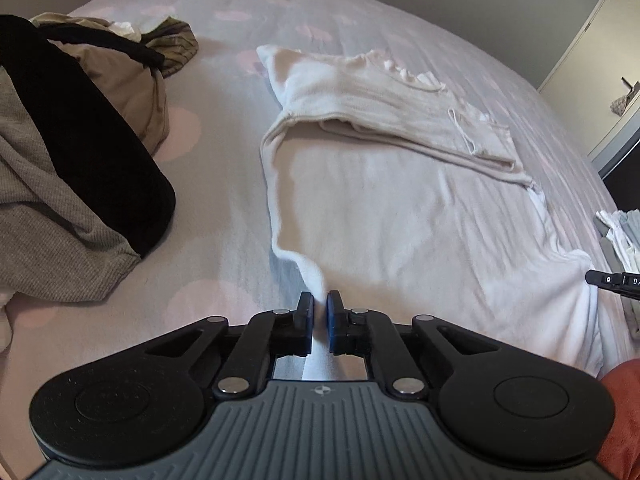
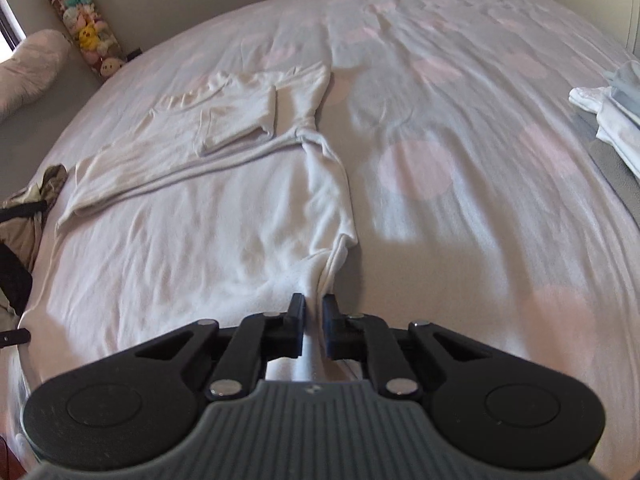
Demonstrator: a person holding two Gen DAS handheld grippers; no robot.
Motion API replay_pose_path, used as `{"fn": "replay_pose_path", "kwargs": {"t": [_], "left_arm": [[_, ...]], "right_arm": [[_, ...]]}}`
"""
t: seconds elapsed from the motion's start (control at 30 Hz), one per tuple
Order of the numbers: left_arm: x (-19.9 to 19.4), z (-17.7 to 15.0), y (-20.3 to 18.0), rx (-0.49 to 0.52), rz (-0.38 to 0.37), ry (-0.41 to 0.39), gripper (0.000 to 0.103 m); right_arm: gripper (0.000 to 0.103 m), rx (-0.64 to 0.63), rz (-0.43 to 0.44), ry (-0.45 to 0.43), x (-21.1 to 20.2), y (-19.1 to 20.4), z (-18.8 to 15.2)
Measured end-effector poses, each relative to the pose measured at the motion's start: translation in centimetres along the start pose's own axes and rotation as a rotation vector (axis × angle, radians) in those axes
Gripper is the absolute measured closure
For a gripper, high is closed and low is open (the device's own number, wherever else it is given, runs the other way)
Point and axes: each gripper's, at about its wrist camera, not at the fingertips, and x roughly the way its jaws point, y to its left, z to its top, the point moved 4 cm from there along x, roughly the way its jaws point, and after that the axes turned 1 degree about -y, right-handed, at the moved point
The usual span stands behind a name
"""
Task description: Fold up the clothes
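Note:
A white long-sleeved garment (image 1: 400, 200) lies spread on the bed, its sleeves folded across the chest at the far end. My left gripper (image 1: 319, 300) is shut on the near left corner of its hem, with white cloth pinched between the blue pads. In the right wrist view the same white garment (image 2: 200, 208) stretches away to the left. My right gripper (image 2: 314, 302) is shut on the near right corner of the hem, the cloth bunched between its fingers. The tip of the right gripper (image 1: 612, 280) shows at the right edge of the left wrist view.
The bed sheet (image 2: 460, 140) is pale with pink dots. A heap of unfolded clothes (image 1: 72, 152), black, grey and tan, lies at the left. A stack of folded clothes (image 2: 616, 120) sits at the bed's right edge. Plush toys (image 2: 84, 28) stand against the far wall.

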Motion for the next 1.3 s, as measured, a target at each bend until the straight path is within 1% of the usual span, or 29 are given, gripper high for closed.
{"fn": "replay_pose_path", "kwargs": {"t": [0.13,0.27,0.33,0.43,0.5,0.53,0.57,0.6,0.63,0.67,0.7,0.73,0.8,0.93,1.03,1.1,1.17,1.2,1.23,1.3], "left_arm": [[-1.4,1.0,-0.4,0.028,0.016,-0.126,0.098],[-1.9,1.8,-0.5,0.059,0.048,-0.205,0.098],[-1.4,2.0,-0.8,0.092,0.071,-0.207,0.098],[0.2,1.9,-1.1,0.134,0.109,-0.160,0.098],[1.1,1.6,-0.8,0.133,0.119,-0.127,0.096],[1.3,1.5,-0.7,0.127,0.118,-0.112,0.093],[1.3,1.5,-0.6,0.123,0.118,-0.112,0.093],[1.2,1.4,-0.5,0.120,0.119,-0.113,0.090],[0.8,1.3,-0.4,0.115,0.114,-0.123,0.084],[0.5,1.3,-0.4,0.110,0.109,-0.133,0.081],[0.1,1.3,-0.4,0.104,0.103,-0.144,0.074],[-0.3,1.3,-0.5,0.103,0.092,-0.160,0.062],[-0.9,1.4,-0.9,0.114,0.075,-0.193,0.047],[-1.7,1.6,-2.3,0.172,0.057,-0.241,0.046],[-2.1,1.6,-3.4,0.227,0.058,-0.267,0.044],[-2.6,1.6,-4.0,0.268,0.091,-0.297,0.039],[-3.2,1.5,-4.7,0.312,0.128,-0.343,0.034],[-3.6,1.5,-5.1,0.337,0.146,-0.371,0.029],[-3.9,1.5,-5.5,0.362,0.172,-0.404,0.028],[-4.6,1.3,-6.4,0.435,0.223,-0.479,0.028]], "right_arm": [[0.092,0.044,-0.001,-0.106,-0.9,-0.5,0.8],[0.092,0.068,-0.012,-0.165,-0.8,-0.8,1.4],[0.092,0.070,-0.017,-0.150,-0.1,-0.8,1.5],[0.092,0.077,-0.033,-0.104,2.0,-0.6,1.6],[0.092,0.094,-0.037,-0.063,2.9,-0.8,1.4],[0.089,0.102,-0.039,-0.047,3.3,-1.0,1.3],[0.086,0.113,-0.042,-0.046,3.2,-1.2,1.3],[0.083,0.123,-0.044,-0.049,3.1,-1.3,1.2],[0.072,0.141,-0.036,-0.066,2.7,-1.6,1.2],[0.064,0.161,-0.025,-0.087,2.3,-1.9,1.3],[0.051,0.179,-0.014,-0.115,1.7,-2.2,1.4],[0.045,0.189,-0.010,-0.140,1.2,-2.3,1.5],[0.039,0.187,-0.012,-0.177,0.3,-2.3,1.6],[0.035,0.129,0.005,-0.265,-1.6,-1.1,1.7],[0.031,0.070,-0.022,-0.347,-3.5,0.0,2.0],[0.030,0.039,-0.068,-0.389,-4.7,0.6,2.2],[0.024,0.012,-0.087,-0.408,-5.9,1.4,2.5],[0.018,0.000,-0.080,-0.421,-6.5,1.8,2.5],[0.015,-0.015,-0.073,-0.440,-7.1,2.2,2.4],[0.011,-0.064,-0.057,-0.469,-8.1,3.1,2.2]]}}
